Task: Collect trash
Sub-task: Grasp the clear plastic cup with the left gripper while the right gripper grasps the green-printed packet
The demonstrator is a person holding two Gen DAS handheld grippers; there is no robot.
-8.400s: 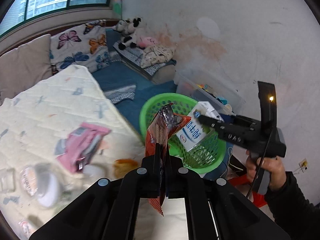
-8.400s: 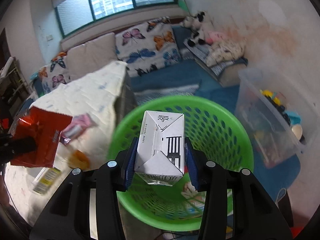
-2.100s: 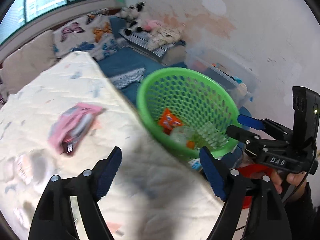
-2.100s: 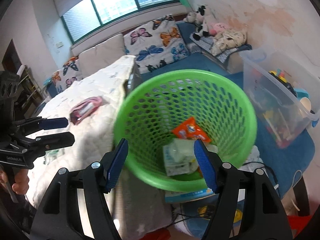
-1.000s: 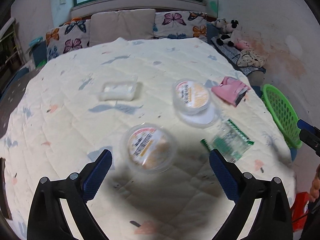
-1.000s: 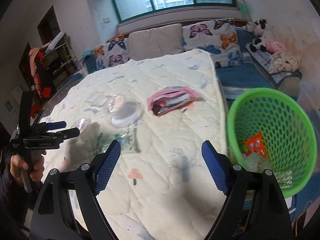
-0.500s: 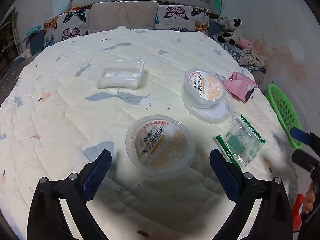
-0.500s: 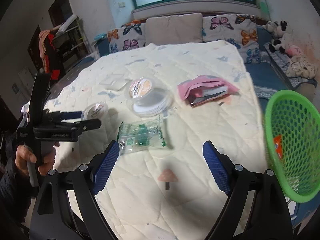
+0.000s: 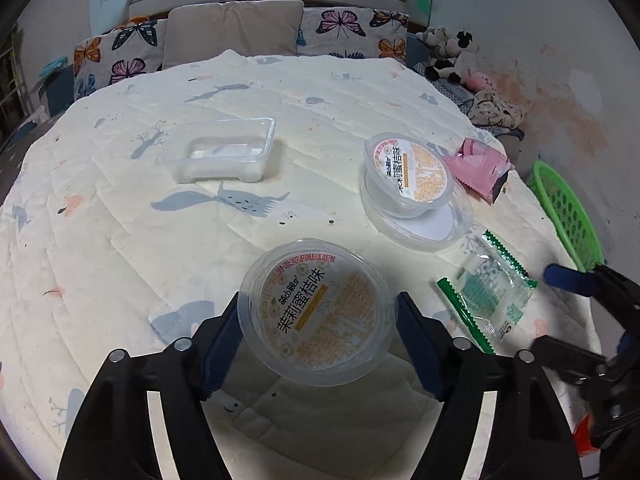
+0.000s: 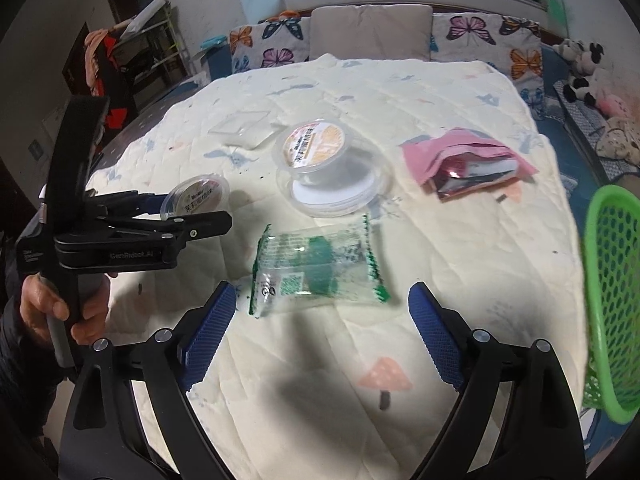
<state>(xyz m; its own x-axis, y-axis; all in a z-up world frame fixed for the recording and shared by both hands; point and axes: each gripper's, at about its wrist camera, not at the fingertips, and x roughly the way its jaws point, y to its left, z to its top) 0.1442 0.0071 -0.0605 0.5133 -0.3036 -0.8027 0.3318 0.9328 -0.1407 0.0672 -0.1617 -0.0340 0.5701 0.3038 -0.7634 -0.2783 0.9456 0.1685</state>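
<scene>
Quilted cream bedding (image 9: pixel 120 220) with small printed motifs covers the work surface, backed by butterfly-print cushions (image 9: pixel 344 28) under a window. At the near edge, the left gripper (image 9: pixel 316 332) straddles a round clear tub with an orange printed lid (image 9: pixel 314 312). Its jaws are closing; the blue pads stand just beside the tub's two sides, and firm contact cannot be confirmed. The tub rests on the bedding. Toward the right edge, a second lidded tub (image 9: pixel 408 172) sits tilted in a shallow clear dish (image 9: pixel 436 228). A pink wrapper (image 9: pixel 480 164) lies just beyond it, near the right edge. A clear rectangular tray (image 9: pixel 224 148) lies toward the far left, well apart from the rest. A green-edged clear packet (image 10: pixel 316 264) lies flat near the right front corner. The right gripper (image 10: pixel 320 332) hovers short of it with jaws opening, nothing between them and no contact with the packet. A green perforated basket (image 10: pixel 612 288) stands off the right edge. The person's hand (image 10: pixel 64 308) grips the left gripper's handle.
</scene>
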